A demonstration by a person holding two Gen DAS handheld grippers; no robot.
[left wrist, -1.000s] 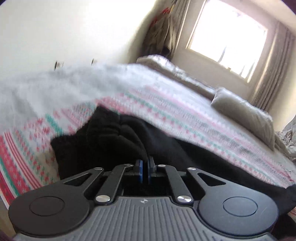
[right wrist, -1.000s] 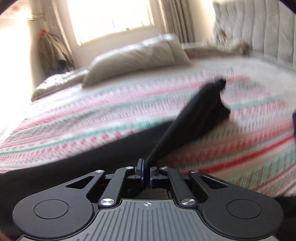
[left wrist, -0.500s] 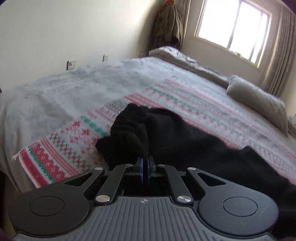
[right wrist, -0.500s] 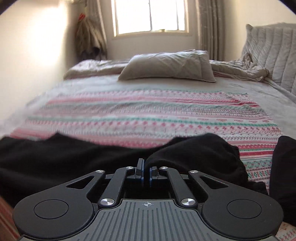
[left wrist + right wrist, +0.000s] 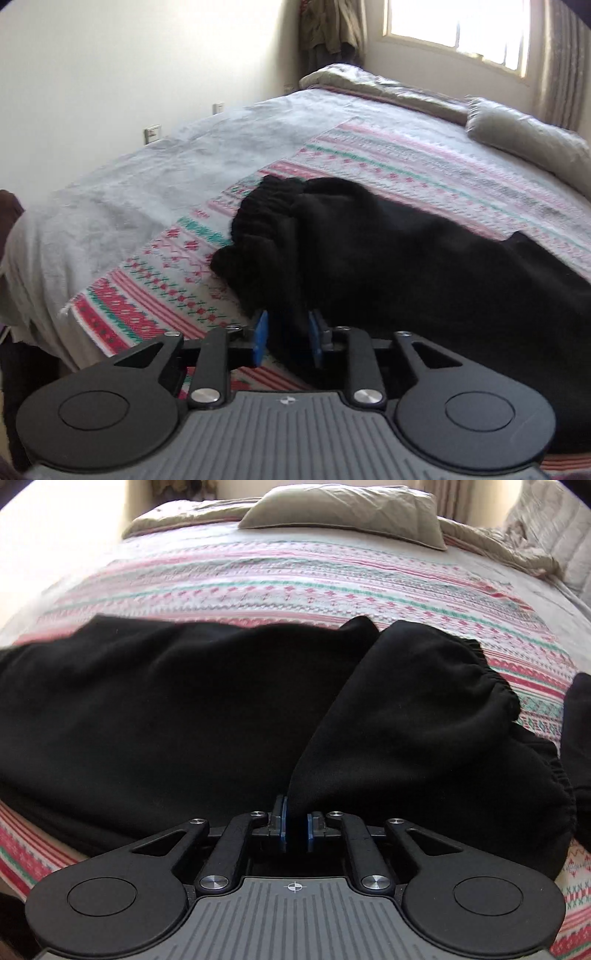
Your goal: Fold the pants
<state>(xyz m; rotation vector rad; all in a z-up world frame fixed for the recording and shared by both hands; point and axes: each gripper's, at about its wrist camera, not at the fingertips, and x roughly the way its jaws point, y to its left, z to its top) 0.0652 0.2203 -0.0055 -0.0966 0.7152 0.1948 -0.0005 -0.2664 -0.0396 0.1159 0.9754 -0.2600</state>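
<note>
Pants (image 5: 184,709) between both grippers' jaws.

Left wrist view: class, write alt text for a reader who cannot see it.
Black pants lie on a patterned blanket on a bed; the left gripper has its jaws parted around a fold of them. Beyond are a pillow and a bright window.

Bed (image 5: 147,192), patterned blanket (image 5: 295,583) spread over it, black pants (image 5: 166,701) on blanket, pillow (image 5: 343,513) beyond.
</note>
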